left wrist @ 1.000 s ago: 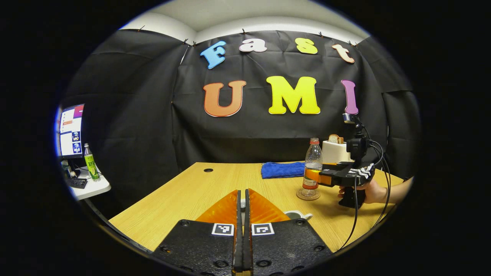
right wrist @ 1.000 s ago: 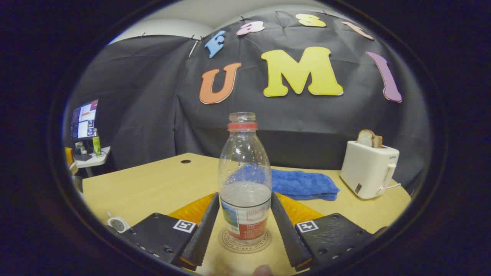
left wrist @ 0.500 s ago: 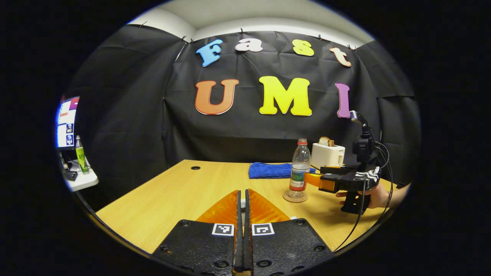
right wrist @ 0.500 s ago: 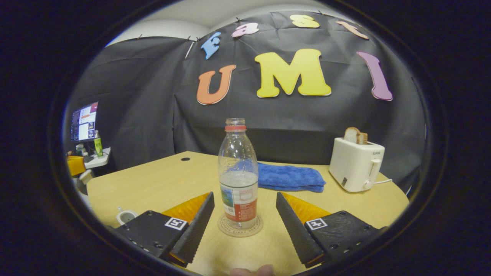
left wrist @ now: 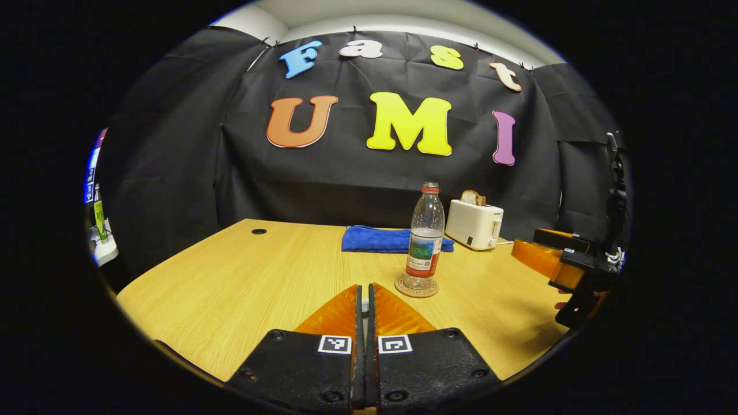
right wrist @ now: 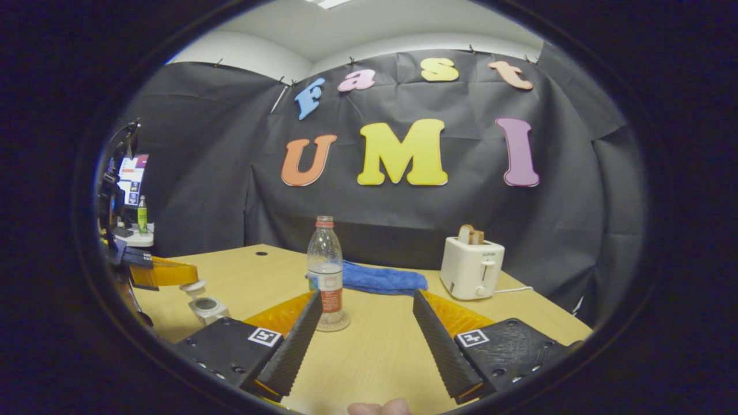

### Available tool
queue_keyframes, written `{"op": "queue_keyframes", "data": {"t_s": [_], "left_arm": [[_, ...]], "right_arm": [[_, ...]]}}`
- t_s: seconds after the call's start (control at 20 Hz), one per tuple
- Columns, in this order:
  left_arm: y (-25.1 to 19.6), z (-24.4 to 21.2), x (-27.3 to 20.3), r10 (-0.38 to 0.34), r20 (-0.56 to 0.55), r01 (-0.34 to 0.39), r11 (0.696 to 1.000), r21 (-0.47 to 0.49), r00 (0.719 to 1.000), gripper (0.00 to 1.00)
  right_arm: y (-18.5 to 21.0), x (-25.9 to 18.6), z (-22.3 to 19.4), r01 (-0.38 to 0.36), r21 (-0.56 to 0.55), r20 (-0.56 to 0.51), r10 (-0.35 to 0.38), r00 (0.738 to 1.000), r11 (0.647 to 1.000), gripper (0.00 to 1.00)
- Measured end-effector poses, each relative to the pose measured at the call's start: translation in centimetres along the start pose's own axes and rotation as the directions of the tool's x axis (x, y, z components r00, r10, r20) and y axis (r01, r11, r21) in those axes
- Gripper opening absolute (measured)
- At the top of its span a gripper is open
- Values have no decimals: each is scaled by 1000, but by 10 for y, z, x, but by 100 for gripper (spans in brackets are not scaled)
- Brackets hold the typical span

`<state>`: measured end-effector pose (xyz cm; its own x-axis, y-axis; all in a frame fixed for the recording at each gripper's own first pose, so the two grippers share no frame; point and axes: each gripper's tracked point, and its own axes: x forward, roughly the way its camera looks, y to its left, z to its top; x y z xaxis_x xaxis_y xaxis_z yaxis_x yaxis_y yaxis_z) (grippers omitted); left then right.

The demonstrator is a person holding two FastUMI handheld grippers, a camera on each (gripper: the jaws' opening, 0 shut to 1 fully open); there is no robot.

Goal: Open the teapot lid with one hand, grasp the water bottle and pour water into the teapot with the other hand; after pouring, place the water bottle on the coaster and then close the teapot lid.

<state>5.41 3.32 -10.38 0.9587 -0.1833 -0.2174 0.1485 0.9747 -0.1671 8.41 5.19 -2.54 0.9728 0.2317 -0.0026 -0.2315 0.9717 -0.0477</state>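
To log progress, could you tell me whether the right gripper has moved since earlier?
Yes: the right gripper has backed away from the bottle standing on the coaster.

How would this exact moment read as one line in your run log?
water bottle: upright on coaster | right tongs: open, off bottle | left tongs: shut on teapot lid | teapot: open

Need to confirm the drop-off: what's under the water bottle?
The water bottle stands upright on a round coaster, whose rim shows around its base. The coaster's centre is covered by the bottle.
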Motion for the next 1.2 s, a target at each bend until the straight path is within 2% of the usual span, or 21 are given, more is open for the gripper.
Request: {"op": "queue_keyframes", "data": {"t_s": [0.3, 0.55, 0.8, 0.95, 1.05, 1.1, 1.15, 1.2], "left_arm": [[7, -18, 12, 26, -39, -26, 1000, 7, 999, 3], [4, -24, 11, 26, -44, -25, 1000, 14, 999, 3], [3, -33, 11, 37, -75, -36, 999, 9, 997, 4], [1, -33, 12, 39, -80, -40, 999, -17, 996, 8], [4, -30, 9, 67, -78, -69, 997, -18, 995, 36], [7, -26, 4, 84, -73, -85, 996, -16, 994, 59], [8, -20, 2, 94, -64, -96, 995, -21, 993, 66], [9, -11, -4, 111, -42, -112, 993, -31, 993, 69]], "right_arm": [[-26, -21, 11, 51, -26, 50, -50, 998, 998, 94], [-29, -20, -3, 52, 0, 17, -52, 998, 999, 94], [-31, -26, 1, 60, -2, 27, -60, 998, 998, 94], [-29, -31, 5, 61, 11, 38, -61, 997, 998, 95], [-31, -36, 7, 73, 22, 42, -73, 996, 997, 95], [-32, -39, 7, 81, 28, 43, -83, 996, 996, 94], [-33, -41, 8, 93, 37, 44, -95, 995, 995, 94], [-32, -43, 8, 99, 55, 41, -101, 994, 994, 94]]}}
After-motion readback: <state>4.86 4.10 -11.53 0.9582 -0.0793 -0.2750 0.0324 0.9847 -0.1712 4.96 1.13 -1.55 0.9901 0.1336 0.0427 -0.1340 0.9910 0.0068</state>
